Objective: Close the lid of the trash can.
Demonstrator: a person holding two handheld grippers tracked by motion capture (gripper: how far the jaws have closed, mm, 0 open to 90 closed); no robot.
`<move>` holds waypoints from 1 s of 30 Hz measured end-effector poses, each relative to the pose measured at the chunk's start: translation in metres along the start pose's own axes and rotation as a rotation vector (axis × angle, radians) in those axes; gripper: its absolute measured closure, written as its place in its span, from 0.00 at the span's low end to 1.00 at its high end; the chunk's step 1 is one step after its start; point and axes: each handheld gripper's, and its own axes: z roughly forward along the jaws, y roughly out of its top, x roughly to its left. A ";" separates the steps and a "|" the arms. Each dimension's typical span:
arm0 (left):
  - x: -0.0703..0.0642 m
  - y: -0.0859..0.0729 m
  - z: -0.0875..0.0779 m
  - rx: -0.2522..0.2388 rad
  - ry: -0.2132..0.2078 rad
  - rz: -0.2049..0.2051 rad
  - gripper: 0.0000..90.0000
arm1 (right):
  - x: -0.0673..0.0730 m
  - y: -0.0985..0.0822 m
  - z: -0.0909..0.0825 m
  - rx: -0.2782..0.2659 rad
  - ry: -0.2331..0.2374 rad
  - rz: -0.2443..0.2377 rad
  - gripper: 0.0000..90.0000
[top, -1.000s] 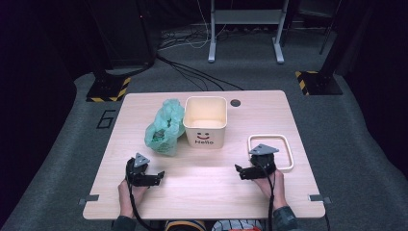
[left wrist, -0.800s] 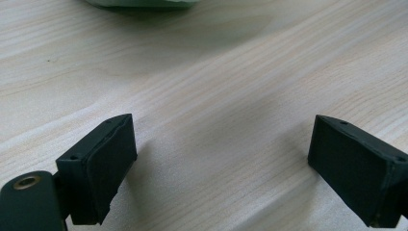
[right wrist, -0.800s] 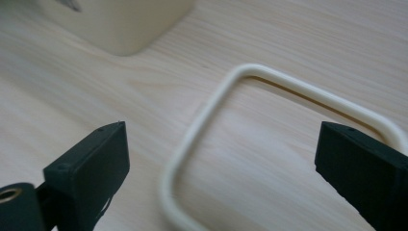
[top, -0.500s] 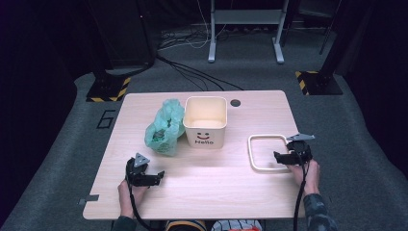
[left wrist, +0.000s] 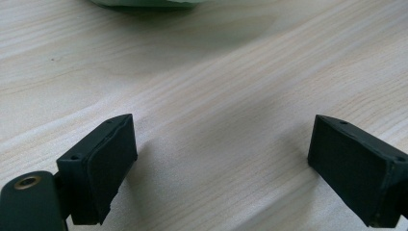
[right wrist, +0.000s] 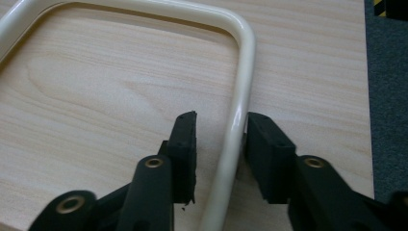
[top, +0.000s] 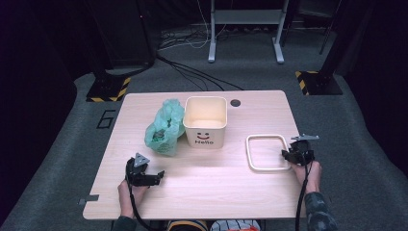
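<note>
Right claw (right wrist: 220,131) astride cream frame (right wrist: 239,103)

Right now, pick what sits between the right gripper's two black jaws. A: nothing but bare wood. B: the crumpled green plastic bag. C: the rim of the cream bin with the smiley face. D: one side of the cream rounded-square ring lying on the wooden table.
D: in the right gripper view the right gripper straddles one side of the cream rounded-square ring, its jaws having just been closing, with a gap left at one pad.

Green bag (top: 164,127) touching smiley bin (top: 205,121), apparently.
</note>
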 end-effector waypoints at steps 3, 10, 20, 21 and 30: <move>0.000 0.000 0.000 0.000 0.001 -0.002 0.11 | 0.005 -0.002 0.000 -0.014 -0.003 0.009 0.82; 0.000 0.000 0.000 -0.001 0.001 -0.001 0.11 | 0.008 -0.003 0.000 -0.028 -0.032 0.069 0.89; -0.001 0.000 0.000 0.003 0.020 -0.023 0.10 | 0.013 0.000 -0.006 -0.040 -0.037 0.123 0.90; -0.001 0.000 0.000 0.003 0.021 -0.023 0.10 | 0.014 0.002 -0.007 -0.041 -0.034 0.125 0.90; -0.001 -0.001 -0.003 0.000 0.032 -0.086 0.09 | 0.021 0.016 -0.023 -0.070 -0.023 0.120 0.90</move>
